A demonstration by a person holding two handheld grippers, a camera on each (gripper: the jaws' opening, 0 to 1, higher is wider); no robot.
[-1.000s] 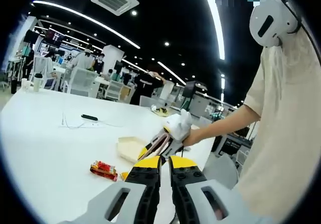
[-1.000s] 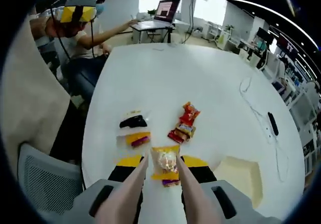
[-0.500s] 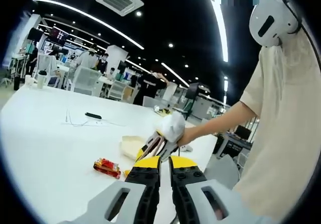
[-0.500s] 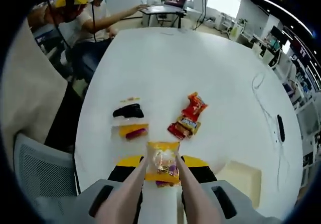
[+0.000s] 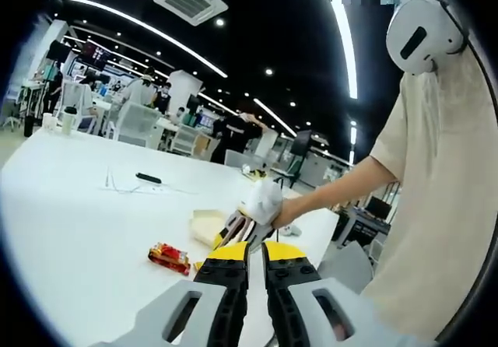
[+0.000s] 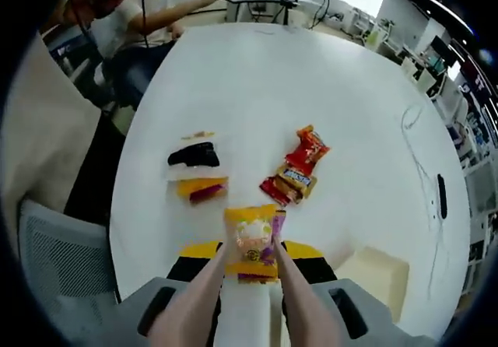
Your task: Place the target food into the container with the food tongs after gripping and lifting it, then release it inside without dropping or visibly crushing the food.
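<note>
In the right gripper view my right gripper is shut on a pair of beige food tongs. The tong tips pinch a yellow snack packet, held above the white table. The cream container lies low at the right, empty. In the left gripper view my left gripper has its yellow tips together with nothing between them. Beyond it a gloved hand holds the right gripper over the table near the container.
Red snack packets lie mid-table, also seen as a red packet. A black packet and a yellow-purple packet lie to their left. A cable and black device sit right. A grey chair stands at the edge.
The right gripper has risen with the tongs and the yellow packet; the table and its packets now look farther below. The left gripper has barely moved.
</note>
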